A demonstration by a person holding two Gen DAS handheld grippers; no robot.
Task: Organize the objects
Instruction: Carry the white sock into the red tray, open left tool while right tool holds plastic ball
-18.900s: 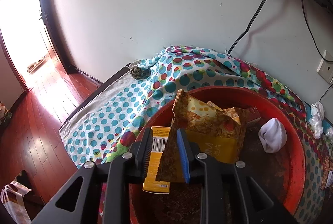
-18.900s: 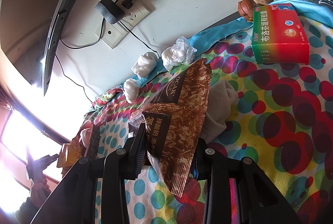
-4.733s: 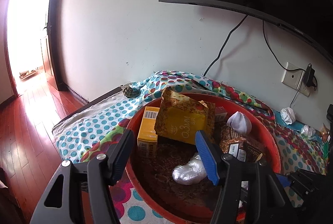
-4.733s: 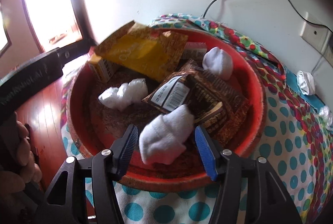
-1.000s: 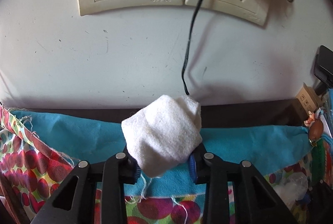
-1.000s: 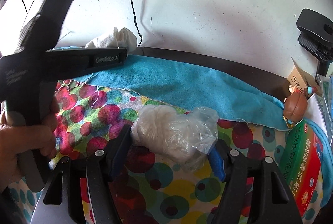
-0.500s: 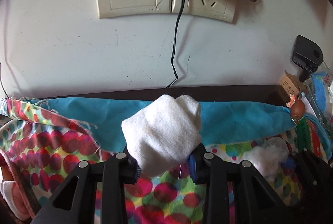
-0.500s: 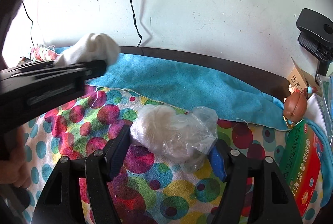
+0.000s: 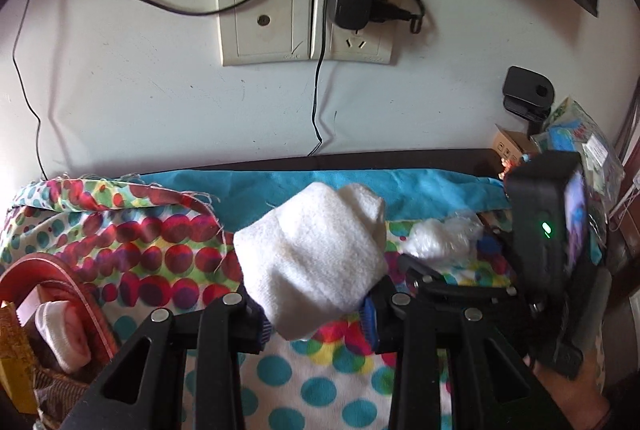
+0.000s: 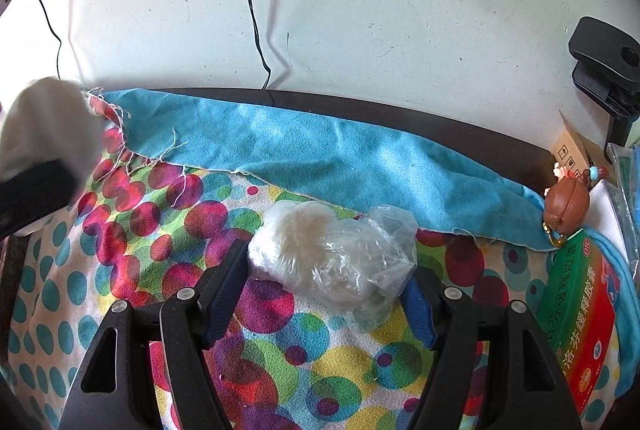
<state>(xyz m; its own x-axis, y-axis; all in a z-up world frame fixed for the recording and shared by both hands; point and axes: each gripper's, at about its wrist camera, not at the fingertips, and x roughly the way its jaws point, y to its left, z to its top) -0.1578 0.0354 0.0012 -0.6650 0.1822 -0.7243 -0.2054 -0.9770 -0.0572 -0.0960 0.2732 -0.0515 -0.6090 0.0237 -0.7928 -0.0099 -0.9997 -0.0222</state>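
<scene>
white sock (image 9: 316,254) between left gripper (image 9: 316,318) pads

Both grippers, left gripper (image 9: 316,322) and right gripper (image 10: 322,304), are showing black triangular cut-out arms, silver screws, blue pads (image 10: 418,306); a green light is glowing on right unit's black housing (image 9: 546,230).

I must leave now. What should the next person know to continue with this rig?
Left gripper: shut on a rolled white sock, held above the spotted cloth.
Right gripper: jaws open around a plastic-wrapped white bundle lying on the cloth; not gripped yet.
Red basin at the left edge already holds a sock and snack packets.
Left to do: probably drop the sock in the basin, then grip and move the bundle. The green-and-red medicine box is still out.
</scene>
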